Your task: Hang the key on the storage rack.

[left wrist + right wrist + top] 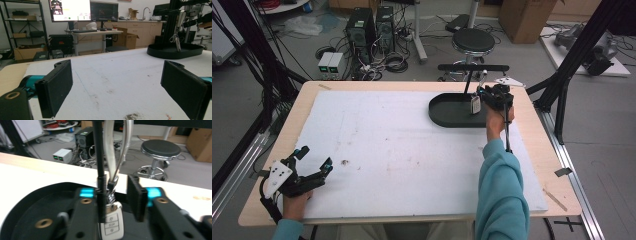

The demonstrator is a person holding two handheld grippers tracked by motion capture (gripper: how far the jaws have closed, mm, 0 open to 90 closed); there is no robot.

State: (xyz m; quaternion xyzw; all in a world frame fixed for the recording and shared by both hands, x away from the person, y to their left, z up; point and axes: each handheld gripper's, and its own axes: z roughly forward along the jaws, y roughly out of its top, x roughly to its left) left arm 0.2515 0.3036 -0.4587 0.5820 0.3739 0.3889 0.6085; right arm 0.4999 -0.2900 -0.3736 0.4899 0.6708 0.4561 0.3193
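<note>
My right hand-held gripper [117, 200], jaws parted, flanks the car key [112, 221] hanging on its stand [462, 111]; left hand-held gripper [120, 87] rests spread on the bench [377, 145].

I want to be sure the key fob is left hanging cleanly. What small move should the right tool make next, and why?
Probably back the right tool straight off toward the person. Its jaws stand apart around the key fob, which hangs by its strap from the stand's bar over the black tray, so the fob seems let go.
</note>
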